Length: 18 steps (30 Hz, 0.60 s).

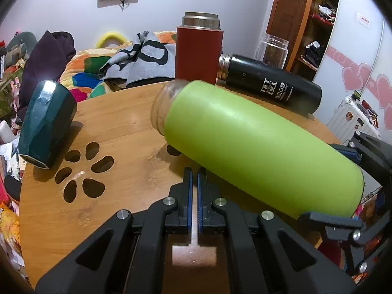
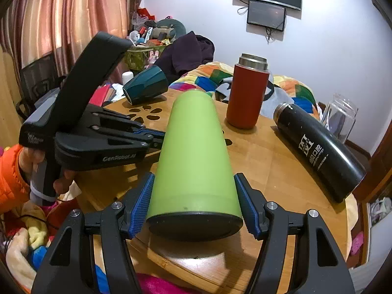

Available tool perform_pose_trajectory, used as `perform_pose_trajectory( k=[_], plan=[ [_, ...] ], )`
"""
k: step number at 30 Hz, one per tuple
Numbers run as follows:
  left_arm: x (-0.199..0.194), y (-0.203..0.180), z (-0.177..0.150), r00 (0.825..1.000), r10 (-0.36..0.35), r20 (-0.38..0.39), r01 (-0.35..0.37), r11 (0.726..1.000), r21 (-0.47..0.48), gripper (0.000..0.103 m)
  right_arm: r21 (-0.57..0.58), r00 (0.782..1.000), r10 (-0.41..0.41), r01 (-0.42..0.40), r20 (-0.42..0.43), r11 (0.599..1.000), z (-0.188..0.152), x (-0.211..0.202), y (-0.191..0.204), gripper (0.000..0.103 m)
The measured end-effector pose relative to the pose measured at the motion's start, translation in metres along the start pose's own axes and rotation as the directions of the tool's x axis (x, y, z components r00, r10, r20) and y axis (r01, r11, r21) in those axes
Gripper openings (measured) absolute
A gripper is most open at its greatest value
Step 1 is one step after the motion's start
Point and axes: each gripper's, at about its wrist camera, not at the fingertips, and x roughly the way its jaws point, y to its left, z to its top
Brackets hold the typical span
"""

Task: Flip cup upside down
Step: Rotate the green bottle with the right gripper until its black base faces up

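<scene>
The round wooden table [image 2: 264, 161] carries everything, and the green cup [image 2: 193, 152] is the biggest thing over it: a long, straight-sided tumbler lying nearly level, its dark base toward the right-hand camera and its clear open mouth pointing away toward the red flask [image 2: 247, 95]. From the left view the mouth end looks lifted off the wood, casting a shadow beneath, so the cup appears carried rather than resting.

The right gripper [image 2: 194, 205] is clamped on the cup close to its base, one blue pad [image 2: 140, 205] pressed flat on each side. That is a low hold on a long body, so the far end will want to swing. To turn it well, I would roll the wrist slowly and keep the squeeze firm, bringing the mouth down and the base up in one smooth arc, then lower it straight until the rim meets the wood evenly.

The black bottle [image 2: 318, 149] lies on its side to the right, and the teal mug [image 2: 147, 87] lies tipped over at the far left; the landing spot should be the bare wood between them, clear of the flower-shaped cutouts [image 1: 83, 171].

The left gripper [image 1: 195, 178] sits beside the cup with its fingers pinched nearly together on nothing; it could steady the cup if it wobbles.
</scene>
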Motion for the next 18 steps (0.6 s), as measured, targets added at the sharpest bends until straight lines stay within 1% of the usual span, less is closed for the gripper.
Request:
perform_pose_trajectory(
  k=[4, 8, 10, 12, 14, 16, 18],
  plan=[
    [-0.01, 0.002, 0.001, 1.0, 0.007, 0.031, -0.007, 1.0, -0.001, 0.002, 0.025, 1.0, 0.016, -0.016, 0.007, 1.0, -0.002, -0.001, -0.003, 0.062],
    [-0.034, -0.001, 0.004, 0.995, 0.022, 0.101, -0.024, 1.0, 0.018, 0.003, 0.023, 1.0, 0.007, -0.008, 0.023, 1.0, -0.006, -0.004, 0.002, 0.062],
    [-0.049, -0.007, 0.005, 0.988, 0.035, 0.147, -0.043, 0.998, 0.048, 0.007, 0.042, 0.999, 0.015, -0.016, 0.033, 0.999, -0.008, -0.005, 0.001, 0.063],
    [-0.057, -0.014, 0.008, 0.983, 0.044, 0.176, -0.057, 0.996, 0.069, 0.016, 0.063, 0.999, 0.02, -0.022, 0.03, 0.998, -0.012, -0.004, -0.001, 0.063],
    [-0.063, -0.021, 0.011, 0.98, 0.039, 0.194, -0.056, 0.995, 0.085, 0.02, 0.085, 1.0, 0.025, -0.026, 0.01, 0.996, -0.017, 0.001, -0.002, 0.063],
    [-0.062, -0.027, 0.015, 0.98, 0.028, 0.198, -0.049, 0.994, 0.099, 0.021, 0.107, 1.0, 0.029, -0.028, -0.004, 0.994, -0.022, 0.005, -0.003, 0.063],
    [-0.058, -0.033, 0.019, 0.981, 0.014, 0.193, -0.036, 0.993, 0.109, 0.021, 0.119, 1.0, 0.027, -0.027, 0.0, 0.993, -0.024, 0.004, -0.004, 0.063]
  ],
)
